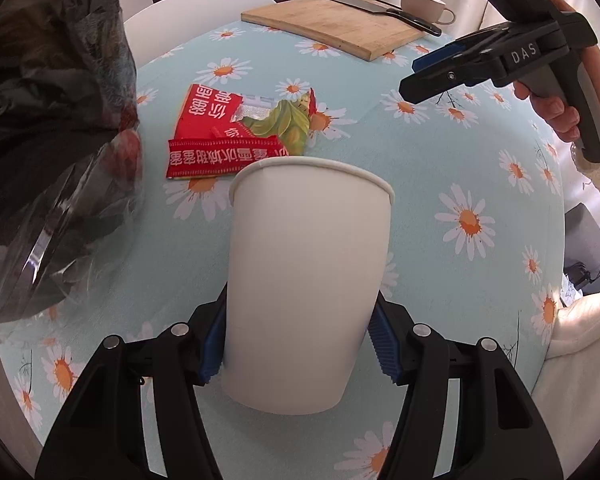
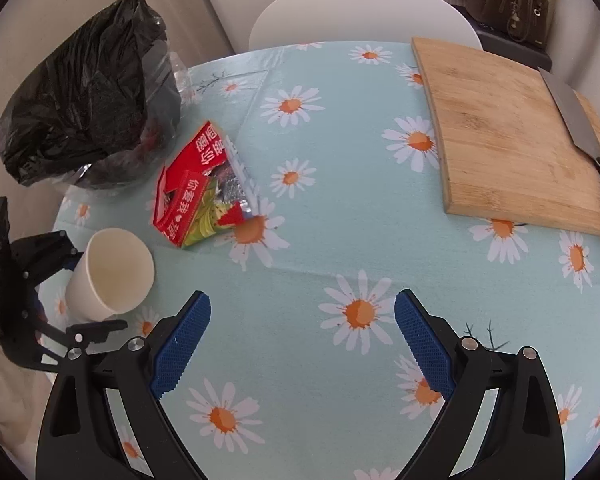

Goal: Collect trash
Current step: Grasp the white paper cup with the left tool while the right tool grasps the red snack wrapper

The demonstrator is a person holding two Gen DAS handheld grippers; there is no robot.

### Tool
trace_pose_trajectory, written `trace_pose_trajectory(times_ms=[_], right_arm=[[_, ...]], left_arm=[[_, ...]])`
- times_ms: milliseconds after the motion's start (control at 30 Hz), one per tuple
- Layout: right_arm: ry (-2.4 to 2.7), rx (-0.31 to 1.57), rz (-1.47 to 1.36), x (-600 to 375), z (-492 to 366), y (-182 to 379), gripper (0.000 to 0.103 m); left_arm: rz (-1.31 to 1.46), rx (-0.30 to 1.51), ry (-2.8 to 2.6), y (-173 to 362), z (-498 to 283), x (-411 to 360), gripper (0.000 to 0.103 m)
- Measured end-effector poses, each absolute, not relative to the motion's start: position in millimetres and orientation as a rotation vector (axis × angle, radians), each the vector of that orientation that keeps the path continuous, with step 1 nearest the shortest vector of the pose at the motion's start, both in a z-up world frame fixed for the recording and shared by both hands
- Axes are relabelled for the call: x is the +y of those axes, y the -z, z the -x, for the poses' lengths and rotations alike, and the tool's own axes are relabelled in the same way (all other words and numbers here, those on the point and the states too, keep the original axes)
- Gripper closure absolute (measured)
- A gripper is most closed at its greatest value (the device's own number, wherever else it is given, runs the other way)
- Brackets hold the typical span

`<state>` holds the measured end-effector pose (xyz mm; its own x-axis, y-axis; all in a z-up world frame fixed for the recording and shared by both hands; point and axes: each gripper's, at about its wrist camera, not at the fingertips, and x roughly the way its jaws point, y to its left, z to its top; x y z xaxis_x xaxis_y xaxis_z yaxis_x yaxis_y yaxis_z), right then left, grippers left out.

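Two ribbed blue-padded grippers: left gripper [image 1: 296, 354] jaws clamped on smooth white paper cup [image 1: 306, 280], right gripper [image 2: 302, 344] jaws wide apart, empty.

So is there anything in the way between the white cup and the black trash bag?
Nothing visible. The cup sits between the left gripper's pads, and the black bag stands just beyond it on the table. The red wrapper lies off to the side of that path, not across it.

both wrist views look steeply down at close range, sharing the paper cup [image 1: 308, 280], wrapper [image 2: 204, 184] and tablecloth [image 2: 340, 208].
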<state>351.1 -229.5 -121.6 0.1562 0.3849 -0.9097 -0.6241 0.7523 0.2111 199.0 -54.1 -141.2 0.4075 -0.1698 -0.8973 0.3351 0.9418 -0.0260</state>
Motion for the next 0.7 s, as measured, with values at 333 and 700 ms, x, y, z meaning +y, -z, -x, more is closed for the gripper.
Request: trace_pose_trajectory(times_ms=[333, 700], right_arm=[[-0.933, 1.185, 0.311, -151, -355, 122, 0.014], [-0.955, 1.158, 0.498, -95, -348, 148, 0.014]], left_arm=[[-0.074, 1.104, 0.172, 126, -137, -17, 0.042], [0.049, 1.102, 0.069, 131, -106, 9, 0.042]])
